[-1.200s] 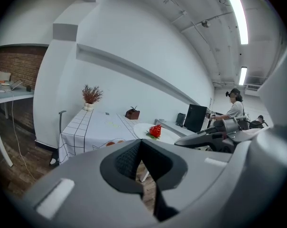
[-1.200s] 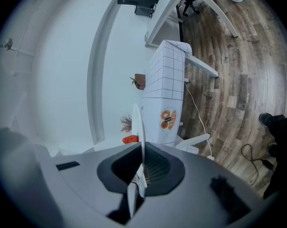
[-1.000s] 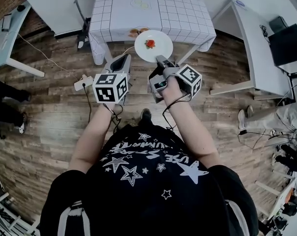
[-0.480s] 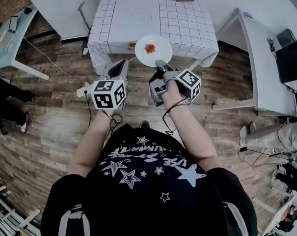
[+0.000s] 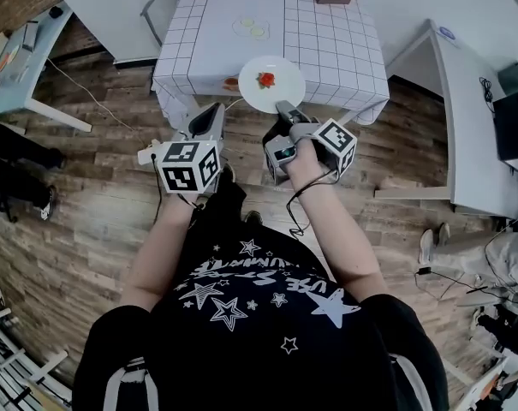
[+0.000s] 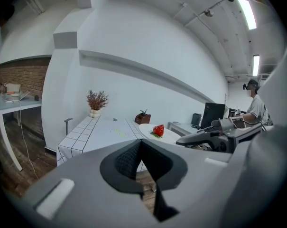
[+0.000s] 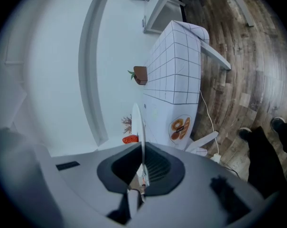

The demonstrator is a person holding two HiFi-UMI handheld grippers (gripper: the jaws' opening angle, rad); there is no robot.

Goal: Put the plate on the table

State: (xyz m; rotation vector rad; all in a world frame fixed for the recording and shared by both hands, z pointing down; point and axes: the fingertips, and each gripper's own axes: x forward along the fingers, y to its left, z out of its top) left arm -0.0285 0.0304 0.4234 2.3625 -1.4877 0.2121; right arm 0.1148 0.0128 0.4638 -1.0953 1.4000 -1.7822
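While right tongs [image 5: 281, 106] clamp the plate [image 5: 271, 84] by its rim, near table [image 5: 327, 37] edge, left tongs [image 5: 211, 111] together, empty.

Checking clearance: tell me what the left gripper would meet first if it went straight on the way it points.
The left gripper would probably meet the near edge of the grid-cloth table first; nothing shows in between, though depth is unclear.

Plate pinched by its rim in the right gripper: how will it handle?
Probably rigid: the plate juts out flat though the right gripper clamps only one edge. Looks smooth, so it could pivot in that thin pinch. The strawberry sits loose on top and may roll if it tilts.
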